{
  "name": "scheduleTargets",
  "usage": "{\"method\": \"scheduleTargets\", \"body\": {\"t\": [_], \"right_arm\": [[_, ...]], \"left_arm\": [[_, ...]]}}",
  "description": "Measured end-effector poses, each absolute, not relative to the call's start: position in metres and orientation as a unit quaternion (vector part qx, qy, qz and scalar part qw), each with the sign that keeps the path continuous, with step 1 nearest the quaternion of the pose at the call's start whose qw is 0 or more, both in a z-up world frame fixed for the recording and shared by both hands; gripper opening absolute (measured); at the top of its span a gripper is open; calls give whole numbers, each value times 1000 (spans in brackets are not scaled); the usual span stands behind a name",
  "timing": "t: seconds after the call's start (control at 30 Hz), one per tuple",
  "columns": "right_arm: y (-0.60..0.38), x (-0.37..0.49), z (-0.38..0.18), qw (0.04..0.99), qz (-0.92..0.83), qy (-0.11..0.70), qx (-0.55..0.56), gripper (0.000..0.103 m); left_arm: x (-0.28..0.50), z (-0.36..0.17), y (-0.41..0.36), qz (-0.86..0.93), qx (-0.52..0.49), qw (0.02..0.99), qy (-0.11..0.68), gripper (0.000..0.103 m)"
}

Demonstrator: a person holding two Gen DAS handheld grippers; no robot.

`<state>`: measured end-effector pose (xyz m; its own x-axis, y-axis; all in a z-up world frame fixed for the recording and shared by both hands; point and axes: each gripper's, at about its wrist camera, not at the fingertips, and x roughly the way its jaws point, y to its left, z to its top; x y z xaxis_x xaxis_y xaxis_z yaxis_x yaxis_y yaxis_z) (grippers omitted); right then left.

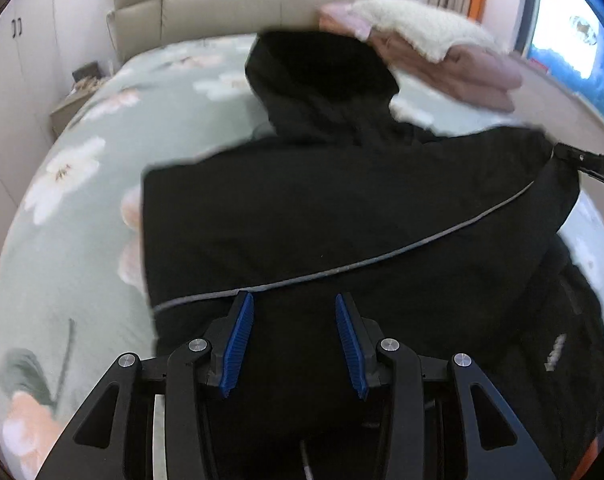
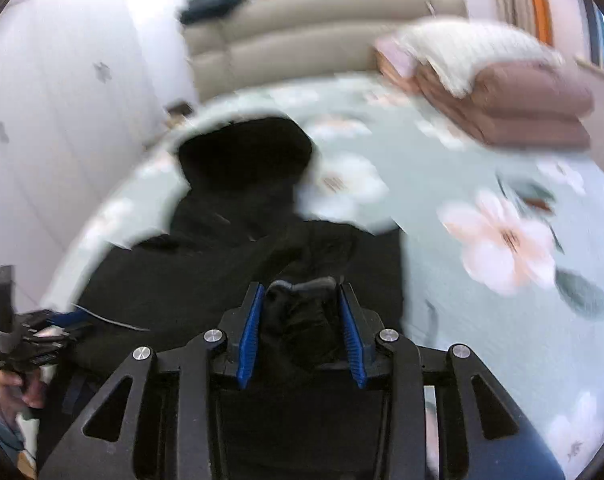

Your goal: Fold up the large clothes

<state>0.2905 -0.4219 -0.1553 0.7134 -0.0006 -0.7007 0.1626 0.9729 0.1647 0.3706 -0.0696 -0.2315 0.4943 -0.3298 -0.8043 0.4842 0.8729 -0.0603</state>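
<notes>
the black jacket (image 1: 342, 208) lies on the floral bed (image 1: 81, 208), hood away, its piped hem stretched sideways between the 2 claws: right gripper (image 2: 299, 312) pinches a bunched corner, while left gripper (image 1: 293, 320) hangs spread over the hem.

A bed (image 1: 73, 272) with a pale green flowered cover carries everything. A black jacket (image 1: 342, 216) lies spread across its middle, hood toward the headboard. Folded pink and cream blankets (image 1: 442, 60) sit stacked by the head-end corner.
</notes>
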Motion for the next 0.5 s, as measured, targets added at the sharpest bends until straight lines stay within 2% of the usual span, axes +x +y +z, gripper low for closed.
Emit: {"method": "scheduleTargets", "body": {"t": [0.07,0.17,0.23,0.47,0.5], "right_arm": [[-442,297,-196,897,-99,419,97,41],[-476,287,-242,867,-75,450,199,41],[-488,275,-238,866,-71,430,245,46],[-457,260,-160,903,-58,357,233,48],[-449,263,-151,906,-45,351,233,52]], "left_arm": [[372,-239,-71,-223,88,863,444,44],[372,-239,-68,-229,73,864,442,44],[368,-240,-69,-229,86,868,432,44],[360,-241,-65,-222,71,883,408,45],[358,-241,-64,-220,70,885,404,45]]}}
